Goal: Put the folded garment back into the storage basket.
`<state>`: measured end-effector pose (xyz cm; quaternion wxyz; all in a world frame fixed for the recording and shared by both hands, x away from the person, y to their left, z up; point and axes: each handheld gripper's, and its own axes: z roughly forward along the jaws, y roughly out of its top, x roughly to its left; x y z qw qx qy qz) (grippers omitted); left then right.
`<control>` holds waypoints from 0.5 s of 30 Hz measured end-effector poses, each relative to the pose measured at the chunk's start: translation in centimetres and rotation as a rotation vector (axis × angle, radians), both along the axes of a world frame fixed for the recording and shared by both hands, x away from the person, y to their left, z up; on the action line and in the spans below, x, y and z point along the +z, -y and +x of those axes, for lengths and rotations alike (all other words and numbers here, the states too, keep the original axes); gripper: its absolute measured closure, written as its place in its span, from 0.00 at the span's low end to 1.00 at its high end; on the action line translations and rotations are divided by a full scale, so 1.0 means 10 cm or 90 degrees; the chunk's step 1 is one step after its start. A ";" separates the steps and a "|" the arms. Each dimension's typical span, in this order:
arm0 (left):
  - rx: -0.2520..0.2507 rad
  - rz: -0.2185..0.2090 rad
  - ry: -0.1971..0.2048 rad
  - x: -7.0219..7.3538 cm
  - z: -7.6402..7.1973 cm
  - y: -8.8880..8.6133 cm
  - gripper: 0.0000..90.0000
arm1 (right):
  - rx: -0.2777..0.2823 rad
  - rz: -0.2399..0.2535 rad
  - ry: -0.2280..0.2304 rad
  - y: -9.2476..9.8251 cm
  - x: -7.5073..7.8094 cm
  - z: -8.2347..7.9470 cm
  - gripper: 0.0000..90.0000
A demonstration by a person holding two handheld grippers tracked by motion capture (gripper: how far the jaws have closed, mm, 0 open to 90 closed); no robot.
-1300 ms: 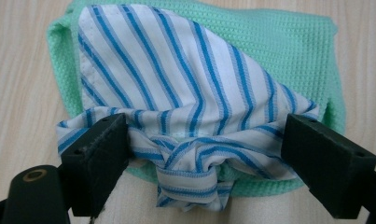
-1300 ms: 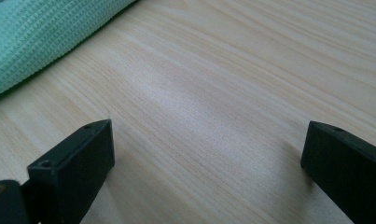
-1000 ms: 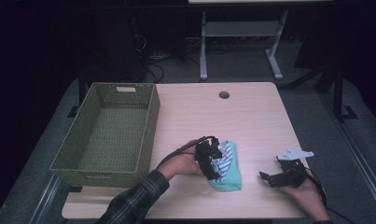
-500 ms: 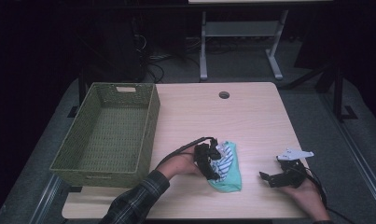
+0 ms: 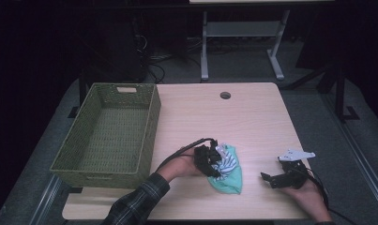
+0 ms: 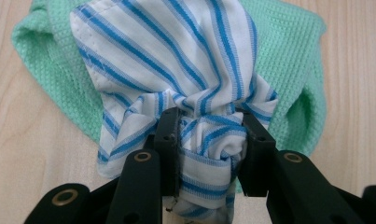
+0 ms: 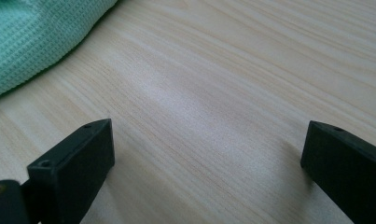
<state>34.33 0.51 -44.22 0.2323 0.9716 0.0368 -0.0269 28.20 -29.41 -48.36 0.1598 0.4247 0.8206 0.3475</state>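
The grasp step is in hand: the striped cloth (image 6: pixel 176 70) is pinched by the left gripper (image 6: pixel 209 135), whose jaws have just been closing, and a bunched fold of the white-and-blue fabric is pressed between the two black pads. In the high view the left gripper (image 5: pixel 214 161) is seen on the striped cloth (image 5: pixel 228 160), near the front edge of the tabletop (image 5: pixel 252 117), about midway along it. The striped cloth lies on top of a green cloth (image 6: pixel 293 60), which is spread flat on the wood and is not caught by the pads, as far as can be told.

The right gripper (image 5: pixel 267 178) is held low near the front right corner of the tabletop, well apart from both cloths. Its jaws are spread wide with nothing between them; bare wood and an edge of the green cloth (image 7: pixel 31 32) are seen ahead of them.

A woven basket (image 5: pixel 149 122) stands empty along the left edge of the tabletop.

Next move, as judged: the striped cloth is to be lifted clear of the green one and carried left, over the basket's near wall. The pinch has to be kept firm, since only a fold is held. The green cloth may be dragged up with it, so a straight lift is called for first.
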 end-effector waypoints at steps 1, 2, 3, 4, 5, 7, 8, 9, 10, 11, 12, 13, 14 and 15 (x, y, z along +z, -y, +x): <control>0.003 0.000 -0.002 0.00 0.00 0.00 0.73 | 0.000 -0.001 -0.001 0.00 0.00 0.00 0.02; 0.008 -0.001 -0.006 0.01 0.00 0.00 0.73 | 0.001 -0.001 0.000 0.00 0.00 0.00 0.02; 0.010 0.000 -0.007 0.02 0.00 -0.01 0.73 | -0.001 0.000 -0.002 0.00 0.00 0.00 0.02; 0.011 0.001 -0.005 0.03 0.01 -0.01 0.73 | -0.002 0.000 -0.001 0.00 0.00 0.00 0.02; 0.015 0.001 -0.007 0.03 0.01 -0.01 0.73 | -0.002 0.000 -0.002 0.00 0.00 0.00 0.02; 0.022 0.002 -0.007 0.05 0.01 -0.02 0.73 | -0.002 0.000 -0.001 0.00 0.00 0.00 0.02; 0.021 0.004 -0.006 0.07 0.01 -0.02 0.73 | -0.002 0.000 -0.002 0.00 0.00 0.00 0.02; 0.021 0.007 -0.005 0.08 0.01 -0.03 0.73 | -0.002 0.000 -0.002 0.00 0.00 0.00 0.02; 0.023 0.007 -0.006 0.10 0.02 -0.03 0.73 | -0.002 0.000 -0.002 0.00 0.00 0.00 0.02; 0.028 0.005 -0.005 0.12 0.02 -0.04 0.73 | -0.002 0.000 -0.002 0.00 0.00 0.00 0.02; 0.038 0.001 -0.007 0.14 0.03 -0.05 0.73 | -0.002 0.000 -0.002 0.00 0.00 0.00 0.02; 0.043 0.001 -0.009 0.16 0.04 -0.05 0.73 | -0.002 0.000 -0.002 0.00 0.00 0.00 0.02; 0.047 -0.001 -0.008 0.19 0.04 -0.06 0.73 | -0.002 0.000 -0.002 0.00 0.00 0.00 0.02; 0.053 -0.004 -0.010 0.21 0.05 -0.07 0.73 | -0.002 0.000 -0.002 0.00 0.00 0.00 0.02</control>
